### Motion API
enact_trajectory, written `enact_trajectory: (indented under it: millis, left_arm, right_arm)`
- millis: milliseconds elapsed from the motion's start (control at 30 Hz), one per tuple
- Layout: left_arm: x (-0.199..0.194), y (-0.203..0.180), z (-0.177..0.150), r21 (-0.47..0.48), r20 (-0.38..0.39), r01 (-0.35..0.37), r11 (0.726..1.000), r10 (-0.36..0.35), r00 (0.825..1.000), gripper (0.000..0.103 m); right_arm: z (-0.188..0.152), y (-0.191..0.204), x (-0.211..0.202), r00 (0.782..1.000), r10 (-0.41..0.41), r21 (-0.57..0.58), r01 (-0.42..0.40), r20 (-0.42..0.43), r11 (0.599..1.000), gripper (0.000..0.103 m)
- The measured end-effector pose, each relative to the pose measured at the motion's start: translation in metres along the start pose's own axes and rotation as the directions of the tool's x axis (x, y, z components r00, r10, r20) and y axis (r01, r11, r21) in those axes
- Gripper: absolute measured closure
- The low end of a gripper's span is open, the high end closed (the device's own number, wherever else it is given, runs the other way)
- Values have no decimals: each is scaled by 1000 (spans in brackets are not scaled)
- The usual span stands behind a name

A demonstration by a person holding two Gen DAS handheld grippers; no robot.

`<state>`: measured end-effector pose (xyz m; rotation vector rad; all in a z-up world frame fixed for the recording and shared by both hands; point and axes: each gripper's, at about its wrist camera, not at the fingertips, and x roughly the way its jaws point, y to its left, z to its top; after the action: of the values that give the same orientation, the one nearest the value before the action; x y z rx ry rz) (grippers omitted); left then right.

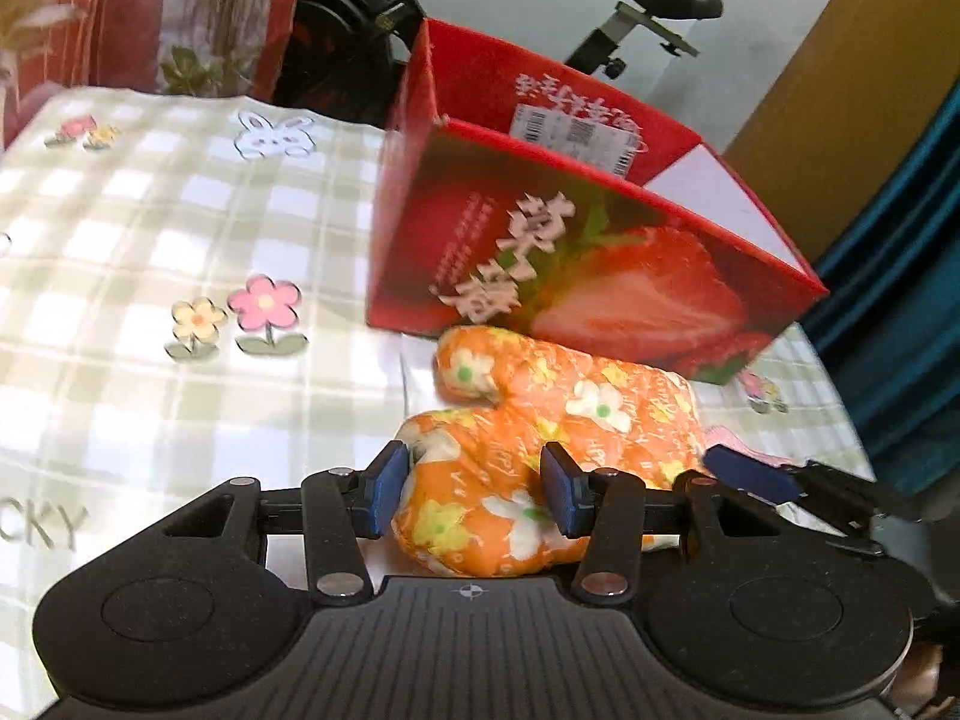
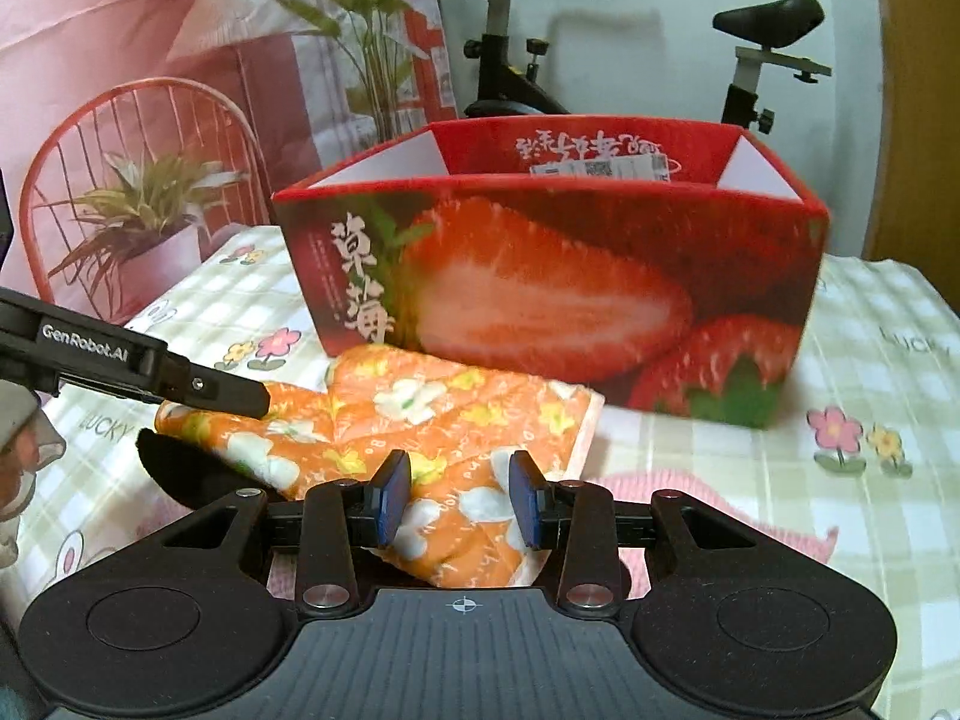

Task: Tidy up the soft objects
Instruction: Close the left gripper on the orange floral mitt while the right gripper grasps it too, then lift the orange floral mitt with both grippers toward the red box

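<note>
Two hand-held grippers share one soft item: an orange floral padded cloth (image 1: pixel 540 450), folded and bunched, lying on a desk (image 1: pixel 150 240) covered in a pale checked cloth printed with flowers and rabbits. The left gripper (image 1: pixel 474 495) has its blue pads about half apart and pressed against a thick, rolled end of the cloth, which bulges between them. The right gripper (image 2: pixel 459 501) is closed narrower on the opposite corner, where the fabric lies thinner; its pads pinch a fold. Gripping both ends probably keeps the floppy cloth from unrolling or sagging while it is carried. Just behind the cloth, almost touching it, stands an open red strawberry box (image 2: pixel 540 300), its top flaps folded in and its interior mostly hidden. It looks like the intended container, set close so the cloth need only be lifted over the near wall. A pink item (image 2: pixel 720 510) lies on the desk beside the right gripper, partly hidden.
</note>
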<state>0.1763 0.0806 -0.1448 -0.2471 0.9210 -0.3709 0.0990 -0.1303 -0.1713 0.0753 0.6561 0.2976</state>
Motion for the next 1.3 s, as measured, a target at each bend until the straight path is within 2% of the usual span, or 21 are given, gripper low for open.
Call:
enact_trajectory:
  millis: [233,333,400,533,633,767,833,967,1033,1133,1300]
  left_arm:
    - [-6,7,-25,-116,35,59,991,-55,998,52]
    - [-9,16,-38,-236,85,118,965,-101,991,52]
    - [-10,19,-44,-267,100,145,953,-122,988,52]
    - [-12,18,-45,-270,116,156,950,-129,985,52]
    - [-14,12,-48,-236,128,138,962,-110,986,54]
    - [-19,7,-56,-193,142,90,977,-63,988,71]
    - [-18,6,-56,-173,142,72,982,-47,989,73]
    - [-13,6,-58,-147,128,48,988,-29,991,74]
    - [-11,7,-59,-145,123,45,988,-27,992,74]
    - [-10,10,-60,-152,118,45,987,-27,993,74]
    - [-7,9,-61,-145,113,39,989,-22,993,74]
  right_arm:
    - [-13,-4,-9,1000,18,13,-18,25,1000,69]
    - [-16,-3,-9,999,15,0,-15,37,1000,69]
    - [-17,-5,-10,999,21,10,-21,38,1000,69]
    - [-18,-6,-11,999,19,14,-20,39,1000,69]
    - [-19,-7,-12,999,18,20,-19,38,1000,69]
    - [-17,-8,-14,999,13,42,-15,33,999,67]
    - [-16,-11,-17,999,18,88,-21,37,996,63]
    - [-16,-16,-20,999,9,132,-15,51,991,60]
    - [-16,-18,-20,999,-9,141,1,51,990,54]
    - [-18,-20,-18,999,-14,154,7,48,988,51]
    - [-20,-19,-16,999,0,152,-6,43,988,52]
